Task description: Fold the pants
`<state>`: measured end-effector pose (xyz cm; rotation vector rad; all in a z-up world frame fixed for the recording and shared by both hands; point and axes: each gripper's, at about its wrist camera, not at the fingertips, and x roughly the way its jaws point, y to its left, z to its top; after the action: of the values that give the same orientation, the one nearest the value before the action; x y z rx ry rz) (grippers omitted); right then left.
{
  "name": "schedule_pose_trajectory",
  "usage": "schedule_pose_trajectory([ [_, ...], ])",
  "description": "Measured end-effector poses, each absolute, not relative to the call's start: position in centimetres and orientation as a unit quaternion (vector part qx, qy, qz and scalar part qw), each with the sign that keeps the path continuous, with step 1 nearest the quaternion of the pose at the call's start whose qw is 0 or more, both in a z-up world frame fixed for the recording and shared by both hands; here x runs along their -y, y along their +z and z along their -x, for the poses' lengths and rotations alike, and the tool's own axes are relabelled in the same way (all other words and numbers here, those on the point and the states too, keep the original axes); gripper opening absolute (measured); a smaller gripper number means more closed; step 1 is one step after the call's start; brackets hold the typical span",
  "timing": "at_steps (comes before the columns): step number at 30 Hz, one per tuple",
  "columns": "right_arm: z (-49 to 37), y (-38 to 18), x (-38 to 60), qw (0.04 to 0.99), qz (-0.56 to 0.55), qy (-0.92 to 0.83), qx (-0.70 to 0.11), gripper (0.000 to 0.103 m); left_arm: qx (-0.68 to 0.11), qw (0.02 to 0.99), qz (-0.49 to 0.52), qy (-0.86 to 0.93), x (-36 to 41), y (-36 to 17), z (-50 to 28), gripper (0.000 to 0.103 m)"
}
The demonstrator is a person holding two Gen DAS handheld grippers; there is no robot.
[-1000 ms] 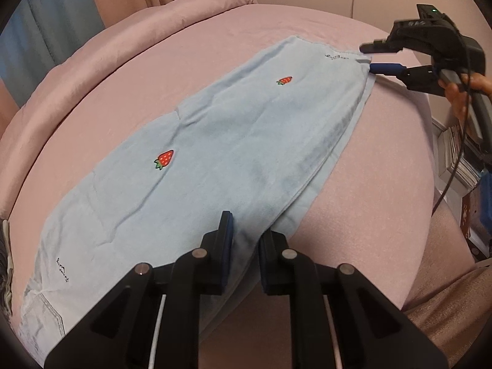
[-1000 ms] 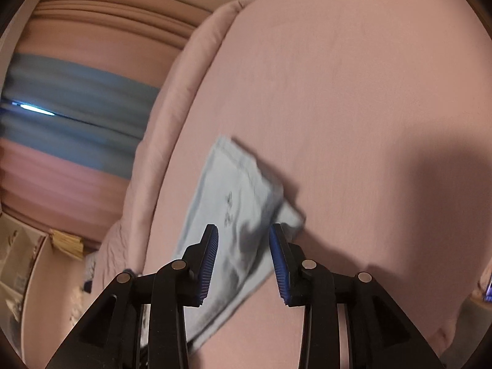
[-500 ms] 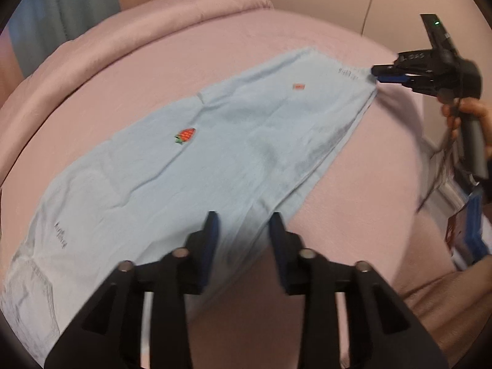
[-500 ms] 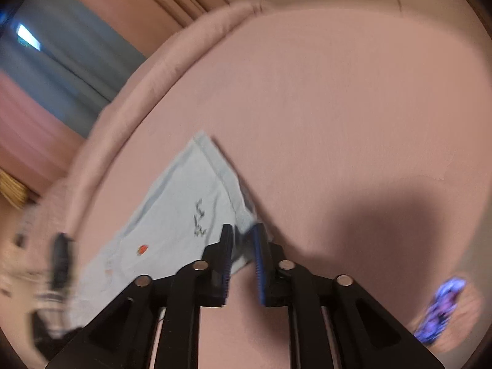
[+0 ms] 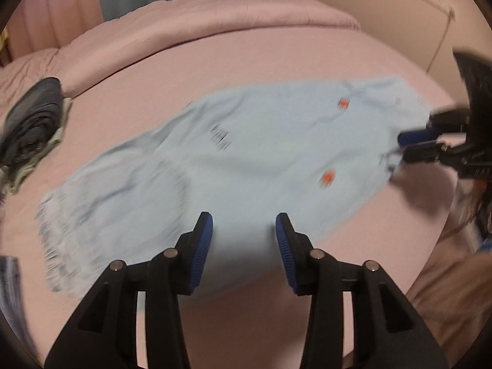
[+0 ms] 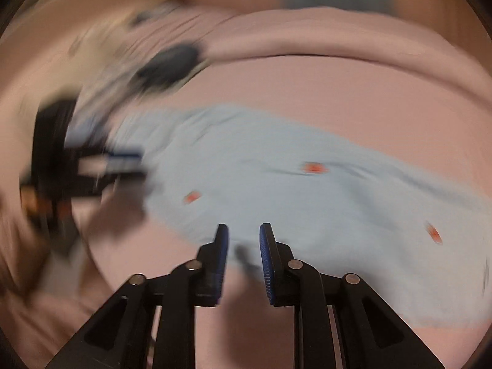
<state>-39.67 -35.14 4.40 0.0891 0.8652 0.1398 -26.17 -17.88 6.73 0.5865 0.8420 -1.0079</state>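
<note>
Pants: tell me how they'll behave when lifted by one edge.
The pants will probably drape limply, since they lie flat with soft wrinkles on the bed. They look thin, so likely light. Pinched at one spot, the rest would likely sag and trail.

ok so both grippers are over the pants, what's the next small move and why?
Probably lower the left gripper onto the near edge of the pants and close. Its jaws stand wide open above the cloth, holding nothing; the right gripper looks open too. The pants lie flat on the bed, so folding needs a grip first.
</note>
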Motion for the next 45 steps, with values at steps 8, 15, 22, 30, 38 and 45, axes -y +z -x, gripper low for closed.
schedule_pose_trajectory([
  [8, 36.3, 0.9, 34.5, 0.863, -0.015, 0.072, -0.5, 0.02, -0.449, 0.735, -0.245, -0.446, 12.5, 3.0, 23.2, 0.044],
  [15, 36.9, 3.0, 33.2, 0.868, 0.0, 0.104, -0.485, 0.021, -0.417, 0.737, -0.266, -0.461, 10.2, 4.1, 24.8, 0.043],
  [22, 35.1, 2.2, 28.7, 0.858, 0.113, 0.132, -0.483, 0.021, -0.358, 0.724, -0.382, -0.45, 11.5, 2.9, 24.4, 0.044],
  [30, 34.2, 2.2, 25.4, 0.846, 0.212, 0.127, -0.472, 0.009, -0.323, 0.74, -0.375, -0.457, 10.8, 3.2, 24.2, 0.028],
  [38, 33.3, 2.1, 25.9, 0.845, 0.15, 0.153, -0.491, 0.014, -0.349, 0.762, -0.3, -0.456, 8.1, 4.6, 24.7, 0.036],
  [45, 31.6, 5.1, 26.4, 0.874, 0.062, 0.183, -0.446, 0.026, -0.409, 0.832, 0.006, -0.375, -2.0, 7.9, 20.2, 0.052],
])
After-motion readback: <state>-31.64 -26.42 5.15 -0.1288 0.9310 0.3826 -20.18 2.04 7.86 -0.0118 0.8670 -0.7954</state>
